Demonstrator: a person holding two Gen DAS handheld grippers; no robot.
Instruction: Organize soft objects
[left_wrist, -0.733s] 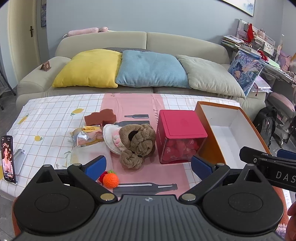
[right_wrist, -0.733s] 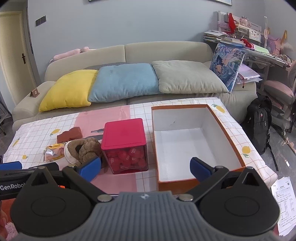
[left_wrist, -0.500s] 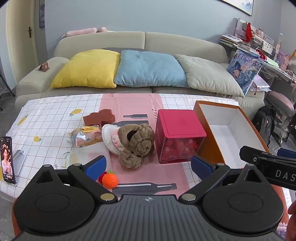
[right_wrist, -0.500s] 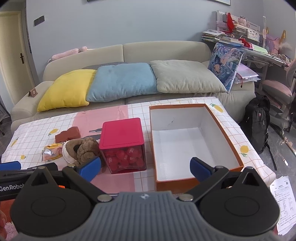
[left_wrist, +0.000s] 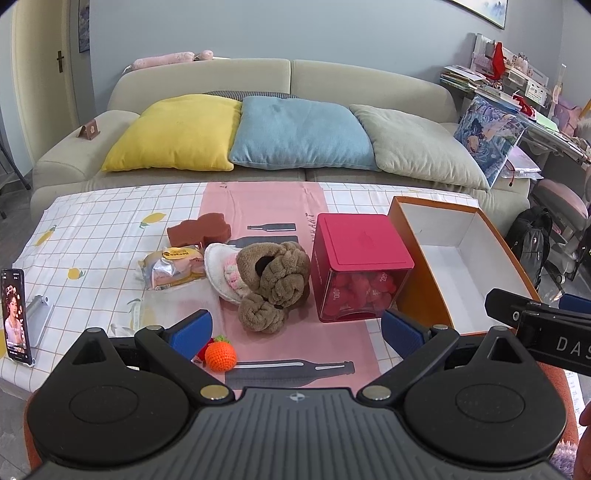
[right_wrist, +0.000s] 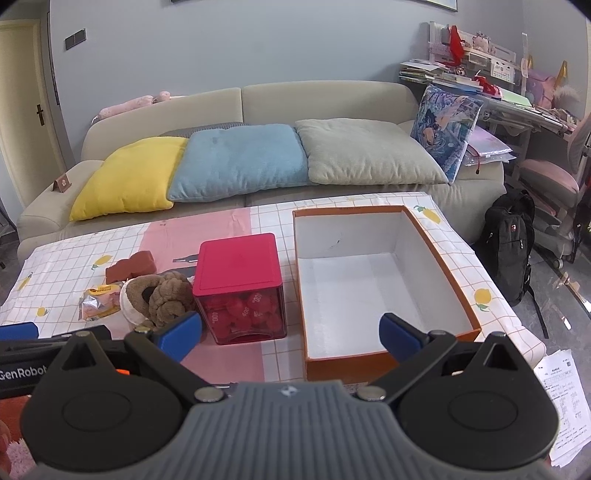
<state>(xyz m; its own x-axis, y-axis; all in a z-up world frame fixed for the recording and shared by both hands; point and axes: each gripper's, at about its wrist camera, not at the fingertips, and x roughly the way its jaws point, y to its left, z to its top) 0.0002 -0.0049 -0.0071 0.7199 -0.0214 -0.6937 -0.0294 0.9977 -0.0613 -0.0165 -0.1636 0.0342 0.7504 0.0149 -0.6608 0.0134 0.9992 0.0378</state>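
A brown plush toy (left_wrist: 275, 284) lies mid-table against a white-and-pink soft item (left_wrist: 221, 273). A small orange crochet fruit (left_wrist: 220, 355) sits near the front edge, by my left gripper's left finger. A brown sponge block (left_wrist: 199, 230) and a snack packet (left_wrist: 171, 267) lie to the left. An open orange box (right_wrist: 373, 280) with a white inside stands at the right. My left gripper (left_wrist: 295, 328) is open and empty, held over the table's front edge. My right gripper (right_wrist: 291, 332) is open and empty, in front of the box. The plush also shows in the right wrist view (right_wrist: 162, 295).
A red-lidded clear cube (left_wrist: 360, 266) of red pieces stands between the plush and the box. A phone on a stand (left_wrist: 14, 314) is at the table's left edge. A sofa with pillows (left_wrist: 295, 136) is behind; a backpack (right_wrist: 511, 243) and papers (right_wrist: 565, 398) lie on the floor at the right.
Both views shift slightly: the table objects sit a little farther left and lower in frame. Both grippers stay open and empty.
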